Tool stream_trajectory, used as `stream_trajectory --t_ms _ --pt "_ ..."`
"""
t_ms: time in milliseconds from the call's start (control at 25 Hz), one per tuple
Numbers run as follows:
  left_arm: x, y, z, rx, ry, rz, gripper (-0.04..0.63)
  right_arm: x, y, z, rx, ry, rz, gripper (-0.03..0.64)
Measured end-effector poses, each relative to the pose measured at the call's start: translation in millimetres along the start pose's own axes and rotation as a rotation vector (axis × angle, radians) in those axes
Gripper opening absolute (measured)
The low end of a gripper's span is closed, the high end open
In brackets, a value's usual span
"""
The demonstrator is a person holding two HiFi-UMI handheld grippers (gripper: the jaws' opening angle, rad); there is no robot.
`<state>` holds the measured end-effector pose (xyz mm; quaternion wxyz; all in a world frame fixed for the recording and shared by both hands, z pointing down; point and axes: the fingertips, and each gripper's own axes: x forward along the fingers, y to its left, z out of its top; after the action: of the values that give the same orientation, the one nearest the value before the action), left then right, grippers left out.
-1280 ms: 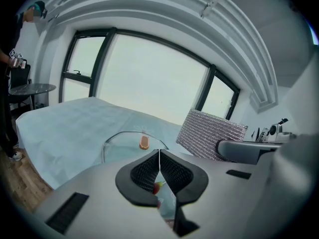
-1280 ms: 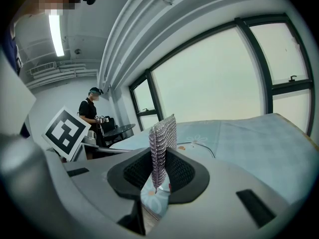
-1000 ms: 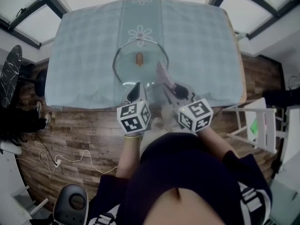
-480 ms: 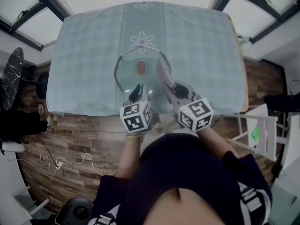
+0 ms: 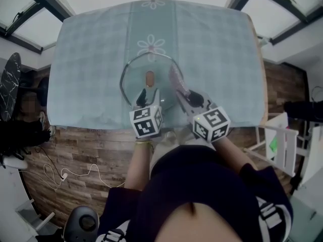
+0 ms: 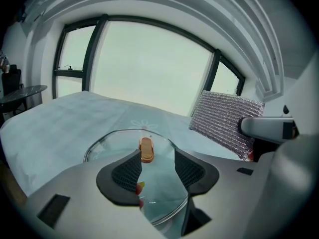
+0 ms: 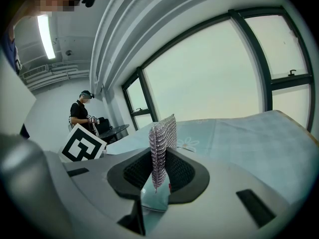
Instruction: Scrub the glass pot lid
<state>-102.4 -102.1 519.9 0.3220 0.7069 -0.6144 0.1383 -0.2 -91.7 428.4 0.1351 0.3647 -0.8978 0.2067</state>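
Left gripper (image 6: pixel 157 166), jaws just opened empty over the lid's (image 5: pixel 139 72) near rim, should probably pinch it next; right gripper (image 7: pixel 158 176) clamps the scourer (image 7: pixel 162 138).

A: The tablecloth (image 5: pixel 91 59), what colour is it?
B: Pale blue-green in a faint check, with a plainer strip down the middle carrying white flowers (image 5: pixel 151 47).
A: And the glass pot lid (image 5: pixel 135 84)?
B: Clear, so the cloth's tint shows through. It has a silvery rim (image 5: pixel 122 74) and a copper-orange knob (image 5: pixel 150 77).
A: The scrubbing cloth (image 7: pixel 162 133)?
B: Silver-lilac mesh, finely ribbed.
A: The right gripper (image 7: pixel 158 169)?
B: Matte grey body and black cross-hatched pads (image 7: pixel 182 172), plus a white cube (image 5: pixel 212 125) printed with black square markers.
A: Anything else?
B: The floor (image 5: pixel 86 145) is brown wood planking, streaked light and dark, and the person's top (image 5: pixel 202 185) is dark navy.
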Motion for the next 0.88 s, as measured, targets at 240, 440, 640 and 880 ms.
stream_trajectory --t_ms 240,440,640,880 --pt "26 9 -1 0.069 0.034 0.053 0.226 15 -12 3 0.003 0.016 0.007 0.078" --pt "46 14 -1 0.069 0.054 0.078 0.252 25 -20 3 0.009 0.027 0.019 0.078" --pt "65 19 1 0.068 0.075 0.097 0.256 33 -30 1 0.016 0.04 0.017 0.078" --pt "81 26 -4 0.07 0.11 0.109 0.256 42 -34 1 0.022 0.049 0.019 0.078"
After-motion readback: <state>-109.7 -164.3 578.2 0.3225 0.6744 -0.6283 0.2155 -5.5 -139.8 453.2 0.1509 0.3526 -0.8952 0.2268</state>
